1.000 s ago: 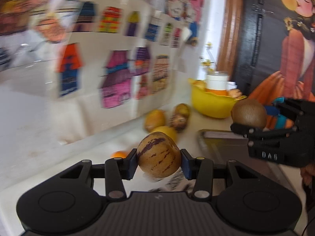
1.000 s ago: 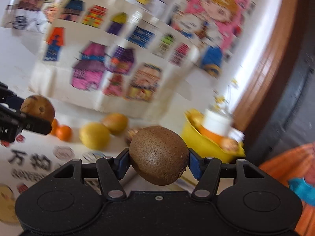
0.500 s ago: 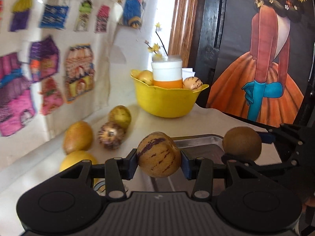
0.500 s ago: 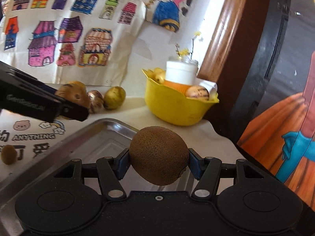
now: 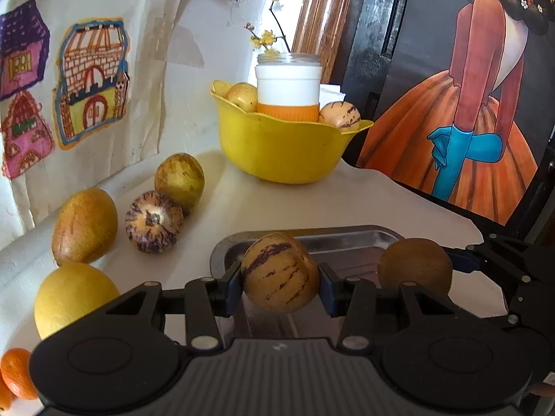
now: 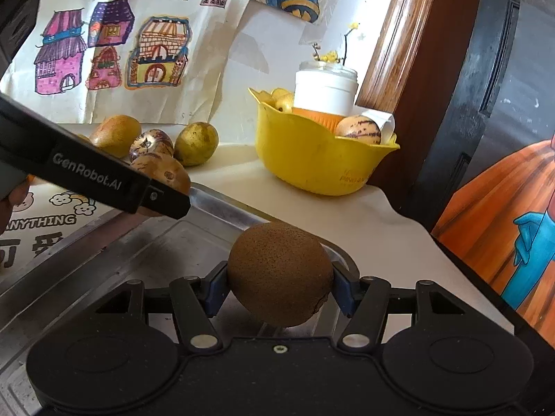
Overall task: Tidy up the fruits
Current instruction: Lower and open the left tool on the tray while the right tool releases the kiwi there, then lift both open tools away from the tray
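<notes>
A: What has the left claw [image 5: 280, 279] got?

B: A tan fruit with purple streaks, a striped melon [image 5: 280, 272] by the look of it. The blue pads press on both its sides, so the jaws stand part-way closed around it. It hangs over the near left corner of the steel tray [image 5: 347, 239], clear of the tray floor as far as I can judge.

A: And the right claw [image 6: 279, 286]?

B: Clamped on a brown kiwi [image 6: 280, 272], gripped the same way, side to side, jaws part open to its width. It is over the far end of the same tray. From the left wrist view the kiwi sits just right of the striped melon, apart from it.

A: What lies on the worktop [image 5: 399, 201]?

B: Left of the tray: a yellow lemon [image 5: 71, 298], a brownish-yellow fruit [image 5: 85, 225], a second striped fruit [image 5: 153, 222] lying stem end towards the camera, and a greenish-yellow fruit [image 5: 179, 180] touching it from behind. A small orange [image 5: 15, 372] shows at the bottom left edge.

A: Anything further back?

B: A yellow bowl [image 5: 284, 149] near the worktop's far corner. In it stand a white jar [image 5: 288, 85] with an orange band, a pale fruit on its left and another striped one on its right. Yellow blossom twigs [image 5: 269, 34] rise from the jar. A cloth with drawn houses [image 5: 90, 79] hangs behind.
</notes>
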The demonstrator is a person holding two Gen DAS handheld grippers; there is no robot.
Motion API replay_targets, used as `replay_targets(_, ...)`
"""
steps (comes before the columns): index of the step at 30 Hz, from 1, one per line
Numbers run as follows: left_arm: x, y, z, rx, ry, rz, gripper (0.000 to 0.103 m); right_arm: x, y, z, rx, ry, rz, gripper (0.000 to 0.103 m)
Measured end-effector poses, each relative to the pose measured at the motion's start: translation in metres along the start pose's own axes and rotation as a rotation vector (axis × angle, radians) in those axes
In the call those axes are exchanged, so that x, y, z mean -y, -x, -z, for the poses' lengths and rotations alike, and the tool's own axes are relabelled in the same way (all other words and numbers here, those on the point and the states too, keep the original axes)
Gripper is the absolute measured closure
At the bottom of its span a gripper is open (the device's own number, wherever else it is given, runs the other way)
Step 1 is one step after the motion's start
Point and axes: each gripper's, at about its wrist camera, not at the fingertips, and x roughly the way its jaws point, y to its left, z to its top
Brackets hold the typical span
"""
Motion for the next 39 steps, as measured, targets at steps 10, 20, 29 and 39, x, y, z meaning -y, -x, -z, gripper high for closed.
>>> replay_targets(10, 0.002, -0.008, 0.001, -0.050, 0.016, 0.005, 0.054, 0.003, -0.007, 0.002, -0.041, -0.021, -0.012, 0.040)
replay_targets(20, 0.004, -0.009, 0.000, -0.097, 0.011, 0.002, 0.041, 0.000, -0.003, 0.005, -0.057, -0.015, -0.013, 0.038)
replay_targets(29, 0.009, 0.037, -0.007, -0.006, 0.052, -0.023, 0.012, -0.004, 0.041, 0.005, 0.022, -0.037, -0.032, 0.016)
replay_targets(39, 0.008, 0.122, 0.012, 0.130, 0.091, -0.086, 0.000, -0.025, 0.112, 0.002, 0.165, -0.029, -0.052, 0.001)
